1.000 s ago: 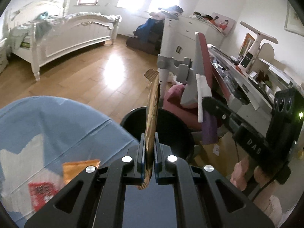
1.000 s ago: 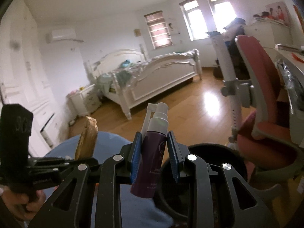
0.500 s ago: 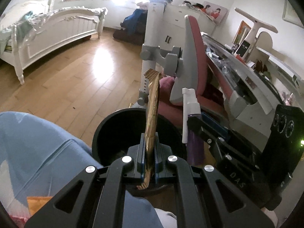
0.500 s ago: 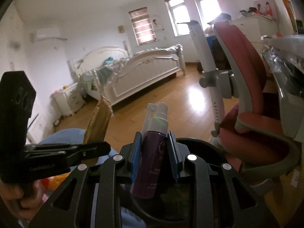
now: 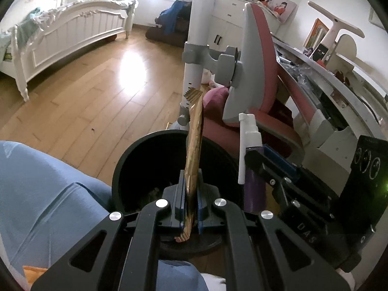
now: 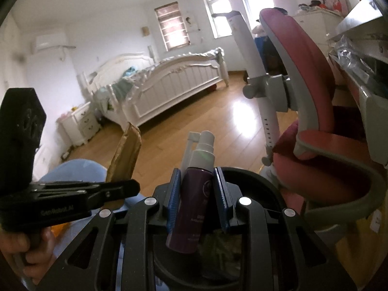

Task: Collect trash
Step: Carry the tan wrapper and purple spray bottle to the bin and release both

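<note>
1. Left gripper (image 5: 189, 206): pads pressed together on a gold foil wrapper (image 5: 194, 150), which stands on edge and rises toward 12 o'clock over the bin mouth.
2. Right gripper (image 6: 197, 194): blue pads clamped on a purple spray bottle (image 6: 191, 208), white nozzle uppermost, tilted slightly toward 1 o'clock; in the left wrist view the same bottle (image 5: 251, 189) sits at 3 o'clock of the wrapper.
3. Black round bin (image 5: 126, 165): directly beneath both grippers; dim scraps lie at its bottom, not identifiable.
4. Pink-and-grey chair (image 5: 254, 72): at 1 o'clock beyond the bin, just behind its far rim, with a white upright post (image 5: 196, 48) at its back.
5. Blue-clad leg (image 5: 43, 194): at 8 o'clock, close against the bin's near-left side.
6. Desk (image 5: 339, 89): at 2 o'clock, cluttered, behind the chair.
7. White bed (image 5: 72, 31): at 10 o'clock, well apart across wooden floor (image 5: 84, 101).
8. A hand (image 6: 26, 249): at 8 o'clock in the right wrist view, gripping the left gripper's handle.
</note>
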